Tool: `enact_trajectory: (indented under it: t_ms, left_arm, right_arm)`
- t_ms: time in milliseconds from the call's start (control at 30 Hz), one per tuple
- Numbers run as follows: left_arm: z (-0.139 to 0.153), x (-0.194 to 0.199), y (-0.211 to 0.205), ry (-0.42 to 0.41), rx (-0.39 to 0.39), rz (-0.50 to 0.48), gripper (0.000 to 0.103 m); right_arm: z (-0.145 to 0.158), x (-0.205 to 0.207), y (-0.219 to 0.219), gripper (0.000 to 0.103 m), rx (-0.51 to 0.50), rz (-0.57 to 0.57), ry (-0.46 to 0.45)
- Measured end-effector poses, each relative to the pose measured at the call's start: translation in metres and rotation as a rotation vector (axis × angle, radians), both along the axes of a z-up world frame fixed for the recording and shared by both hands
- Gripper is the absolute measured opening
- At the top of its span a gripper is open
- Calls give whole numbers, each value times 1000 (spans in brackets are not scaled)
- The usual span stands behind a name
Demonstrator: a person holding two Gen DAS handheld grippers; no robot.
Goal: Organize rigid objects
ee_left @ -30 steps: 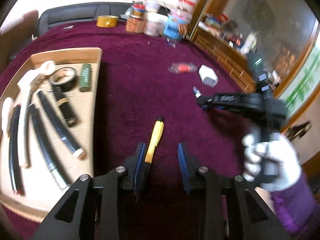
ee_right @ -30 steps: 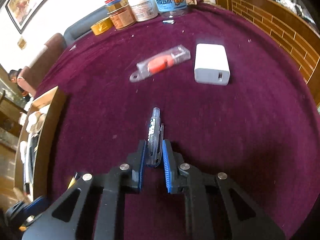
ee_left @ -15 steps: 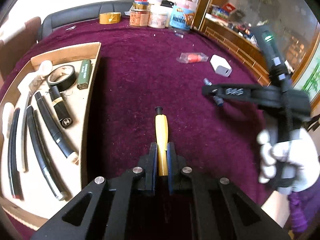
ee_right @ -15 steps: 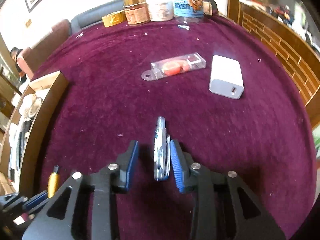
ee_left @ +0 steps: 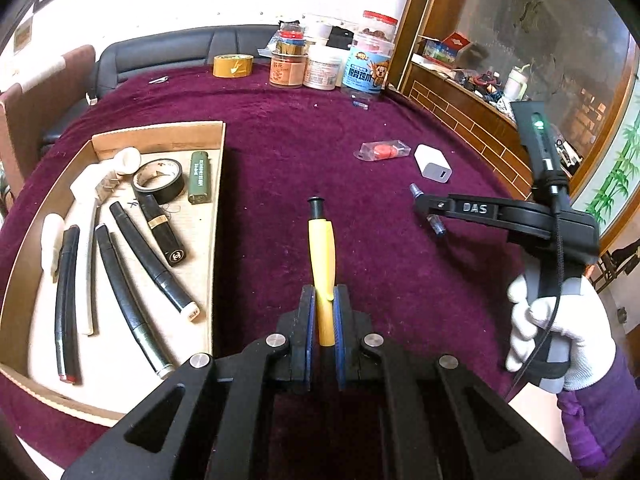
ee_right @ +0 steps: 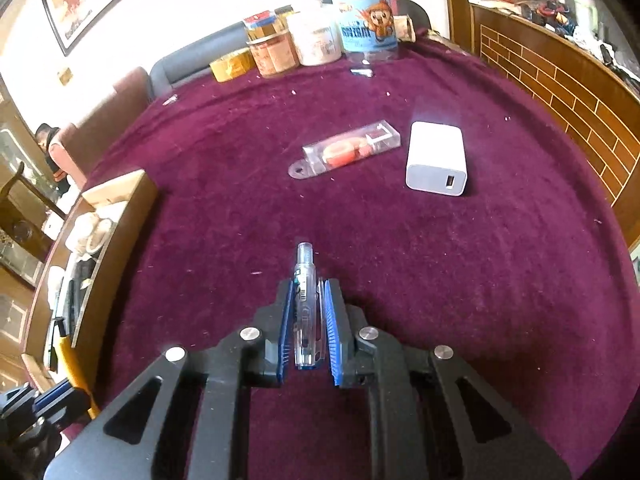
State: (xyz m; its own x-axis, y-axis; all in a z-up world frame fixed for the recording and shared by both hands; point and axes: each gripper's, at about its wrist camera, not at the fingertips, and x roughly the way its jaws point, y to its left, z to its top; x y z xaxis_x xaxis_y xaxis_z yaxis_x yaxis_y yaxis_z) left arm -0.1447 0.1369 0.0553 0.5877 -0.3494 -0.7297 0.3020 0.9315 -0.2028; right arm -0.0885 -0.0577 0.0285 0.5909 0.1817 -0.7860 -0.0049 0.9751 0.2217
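Two pens are in my grip at this moment. I am clamping the left gripper (ee_left: 323, 312) on a yellow pen (ee_left: 322, 268), its black tip pointing away from me above the maroon worktop (ee_left: 300, 148). The blue fingers (ee_left: 308, 320) are pressing on the lower part of its barrel. I am clamping the right gripper (ee_right: 307, 312) on a clear pen (ee_right: 305, 300); its jaws have just been closing, and the blue pads are now sitting against the transparent barrel, with the threaded end sticking out ahead of them. In the left wrist view I am seeing that same gripper from the side, carried by a white-gloved hand (ee_left: 560, 332) with a purple sleeve, the clear pen slanting down from its tip.

Left of the yellow pen, a cardboard tray (ee_left: 218, 240) is lying on the worktop. It is holding several black pens, a white spoon-like piece, a roll of black tape (ee_left: 158, 176), a green lighter (ee_left: 199, 176) and a black lipstick (ee_left: 162, 228).

Beyond the clear pen, a transparent packet with an orange item (ee_right: 344, 152) is lying just beside a white USB charger (ee_right: 436, 160), the two apart.

At the far edge, jars (ee_right: 276, 48) and a roll of yellow tape (ee_right: 231, 65) are standing in a row.
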Motion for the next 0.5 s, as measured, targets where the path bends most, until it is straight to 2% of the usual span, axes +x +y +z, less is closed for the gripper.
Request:
enact_trajectory:
  t_ms: [500]
  left_arm:
    - [18,-16,31,-54,-59,43,6]
  right_arm:
    - [38,-23,46,13,15,99,-57]
